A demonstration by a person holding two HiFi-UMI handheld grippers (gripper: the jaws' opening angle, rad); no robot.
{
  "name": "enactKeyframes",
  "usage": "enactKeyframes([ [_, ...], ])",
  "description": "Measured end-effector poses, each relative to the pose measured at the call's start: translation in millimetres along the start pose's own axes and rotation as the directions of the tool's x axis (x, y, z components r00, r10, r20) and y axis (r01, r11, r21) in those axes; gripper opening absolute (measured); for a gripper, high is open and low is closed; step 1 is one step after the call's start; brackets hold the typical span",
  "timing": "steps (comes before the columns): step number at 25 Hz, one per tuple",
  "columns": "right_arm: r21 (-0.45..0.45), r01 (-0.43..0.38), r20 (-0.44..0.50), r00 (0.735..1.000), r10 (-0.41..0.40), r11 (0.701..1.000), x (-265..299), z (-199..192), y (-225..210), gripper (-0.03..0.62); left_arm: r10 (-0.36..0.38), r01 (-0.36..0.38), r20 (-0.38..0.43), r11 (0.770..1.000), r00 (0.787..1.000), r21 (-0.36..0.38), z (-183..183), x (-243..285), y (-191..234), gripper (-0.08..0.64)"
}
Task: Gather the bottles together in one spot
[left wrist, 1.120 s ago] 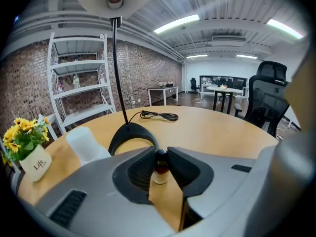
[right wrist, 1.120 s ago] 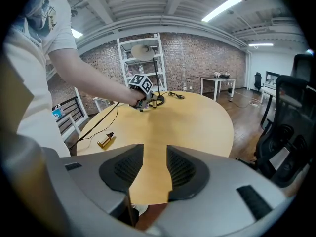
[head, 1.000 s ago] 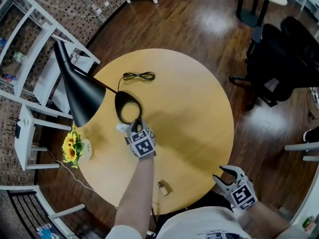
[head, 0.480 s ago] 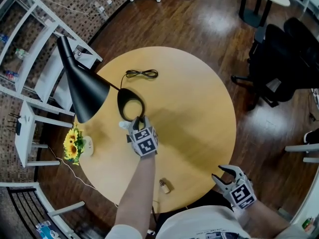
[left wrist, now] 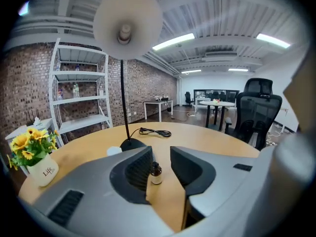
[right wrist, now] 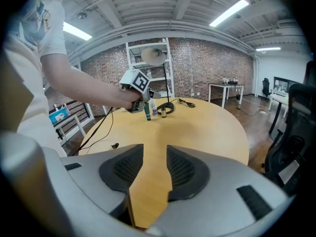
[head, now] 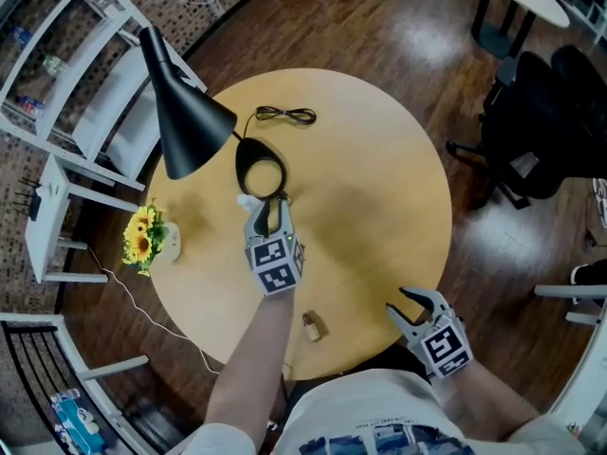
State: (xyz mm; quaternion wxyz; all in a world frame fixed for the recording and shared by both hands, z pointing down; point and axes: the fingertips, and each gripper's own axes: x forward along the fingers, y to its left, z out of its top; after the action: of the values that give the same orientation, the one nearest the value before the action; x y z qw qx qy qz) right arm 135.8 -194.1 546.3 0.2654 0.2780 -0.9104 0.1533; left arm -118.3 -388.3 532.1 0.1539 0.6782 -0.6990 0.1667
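Note:
A small brown bottle [left wrist: 156, 173] with a white label stands upright on the round wooden table [head: 379, 188], near the lamp base [head: 261, 171]. My left gripper [head: 269, 214] hovers just behind it. Its jaws have just been opening and are open, with the bottle in the gap ahead but not touched. In the right gripper view a teal bottle [right wrist: 147, 111], a white bottle [right wrist: 153, 106] and the brown bottle [right wrist: 162, 112] stand together by that gripper. Another small bottle-like thing [head: 311, 326] lies near the table's front edge. My right gripper [head: 410, 303] is open and empty over the front right edge.
A black lamp with its shade [head: 185, 121] leans over the table's left side. A coiled black cable [head: 285, 115] lies at the back, and a flower pot [head: 147, 240] sits at the left edge. White shelving [head: 66, 93] stands left, a black office chair [head: 550, 131] right.
The left gripper's jaws have parted and it has drawn up and back from the lamp base, leaving the brown bottle standing. The right gripper has shifted slightly inward over the table edge.

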Motion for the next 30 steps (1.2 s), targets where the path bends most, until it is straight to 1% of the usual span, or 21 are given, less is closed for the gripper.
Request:
enactKeyframes([
  [1, -0.015, -0.005, 0.010, 1.000, 0.005, 1.000, 3, 6, 3, 0.169, -0.020, 0.020, 0.014, 1.000, 1.000, -0.012, 3, -16, -4, 0.113],
  [2, -0.028, -0.012, 0.019, 1.000, 0.012, 1.000, 6, 13, 6, 0.183, -0.042, 0.043, 0.026, 0.999, 0.999, -0.021, 6, -33, -7, 0.114],
  [3, -0.034, -0.020, 0.026, 0.999, 0.020, 0.999, 9, 19, 10, 0.212, -0.066, 0.067, 0.037, 0.997, 0.997, -0.027, 8, -51, -11, 0.114],
  [6, -0.033, -0.030, 0.064, 0.997, 0.032, 0.999, 11, 45, 18, 0.221, -0.137, 0.138, 0.051, 0.990, 0.989, -0.023, 8, -109, -18, 0.114],
  [8, -0.037, -0.021, 0.095, 0.995, 0.024, 0.999, 7, 64, 25, 0.258, -0.174, 0.176, 0.052, 0.984, 0.983, -0.022, 4, -151, -18, 0.114],
  [9, -0.044, -0.011, 0.109, 0.994, 0.016, 0.999, 5, 73, 30, 0.296, -0.192, 0.193, 0.051, 0.981, 0.980, -0.024, 1, -172, -17, 0.114],
  [11, -0.058, 0.006, 0.128, 0.992, 0.002, 0.998, -2, 86, 46, 0.304, -0.231, 0.233, 0.044, 0.972, 0.972, -0.036, -8, -215, -13, 0.114],
  [13, -0.059, 0.009, 0.137, 0.991, -0.001, 0.998, -10, 91, 71, 0.304, -0.263, 0.265, 0.037, 0.963, 0.964, -0.053, -20, -257, -6, 0.115],
  [16, -0.072, 0.003, 0.153, 0.988, 0.008, 0.997, -21, 91, 114, 0.304, -0.272, 0.275, 0.041, 0.959, 0.961, -0.073, -39, -316, 14, 0.115],
  [19, -0.089, 0.002, 0.163, 0.987, 0.013, 0.996, -29, 87, 157, 0.304, -0.256, 0.259, 0.047, 0.961, 0.966, -0.093, -61, -368, 41, 0.120],
  [22, -0.098, 0.017, 0.160, 0.987, -0.001, 0.995, -38, 75, 195, 0.304, -0.240, 0.244, 0.051, 0.962, 0.969, -0.119, -83, -415, 65, 0.135],
  [26, -0.097, 0.036, 0.150, 0.988, -0.022, 0.995, -55, 57, 239, 0.304, -0.237, 0.244, 0.066, 0.958, 0.969, -0.150, -105, -466, 85, 0.137],
  [30, -0.104, 0.068, 0.137, 0.989, -0.053, 0.992, -78, 38, 276, 0.304, -0.263, 0.273, 0.084, 0.950, 0.961, -0.149, -122, -504, 89, 0.137],
])
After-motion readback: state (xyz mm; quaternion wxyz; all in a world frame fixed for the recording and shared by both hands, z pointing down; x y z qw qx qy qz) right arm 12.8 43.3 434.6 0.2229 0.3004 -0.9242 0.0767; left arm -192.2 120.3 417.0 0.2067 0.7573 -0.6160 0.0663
